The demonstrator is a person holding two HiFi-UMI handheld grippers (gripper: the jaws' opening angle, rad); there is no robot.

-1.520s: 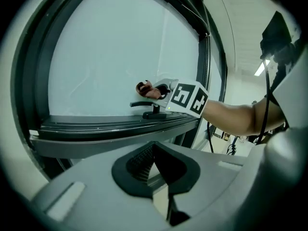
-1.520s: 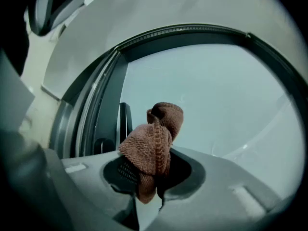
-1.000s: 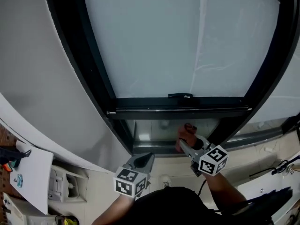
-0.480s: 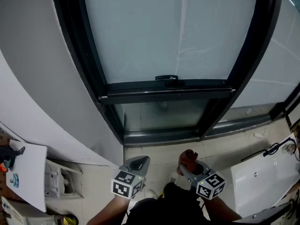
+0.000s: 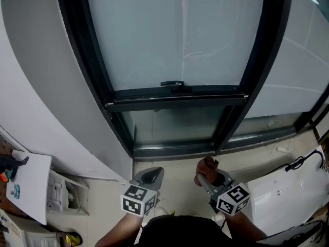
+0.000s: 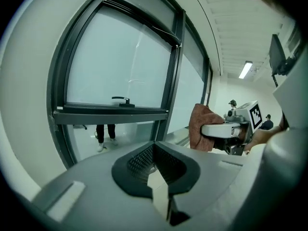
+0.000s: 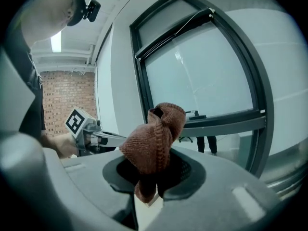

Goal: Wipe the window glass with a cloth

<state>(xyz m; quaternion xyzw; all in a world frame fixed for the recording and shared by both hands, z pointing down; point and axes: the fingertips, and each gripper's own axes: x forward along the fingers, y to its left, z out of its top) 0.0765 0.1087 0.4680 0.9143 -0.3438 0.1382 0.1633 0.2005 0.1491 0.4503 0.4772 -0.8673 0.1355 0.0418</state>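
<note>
**Head view.** I log the window glass (image 5: 175,35) filling the upper half of the frame: a large frosted pane in a dark frame, with a latch handle (image 5: 172,83) on the crossbar and a smaller clear pane (image 5: 172,123) beneath it. Both tools sit at the bottom centre, well short of the glass. The left gripper (image 5: 150,176) carries nothing. The right gripper (image 5: 205,170) has the cloth (image 5: 207,163) bunched at its tip.

**Left gripper view.** I read my left gripper (image 6: 155,163) with its jaws brought together and nothing between them. The cloth (image 6: 198,123) shows at right of centre, hanging from the right gripper (image 6: 214,129). The glass (image 6: 115,66) and the handle (image 6: 122,99) lie beyond, at upper left.

**Right gripper view.** My right gripper (image 7: 153,179) is clamped on the cloth (image 7: 155,137), a brown knitted piece. It is pinched at its lower fold and the rest stands up in a loose wad above the jaws. The glass (image 7: 202,76) is at upper right, untouched.

**Handling note.**
- I judge the cloth light, soft and limp, so it should fold over under pressure and not slide stiffly.
- The hold is low on the bunch, which leaves a padded lump ahead to meet the pane.
- A grip nearer the wad's middle would, I think, lower the chance of it pulling free on a stroke.
- I treat the glass as hard, smooth and breakable, so only fabric should touch it, never the jaw tips.
</note>
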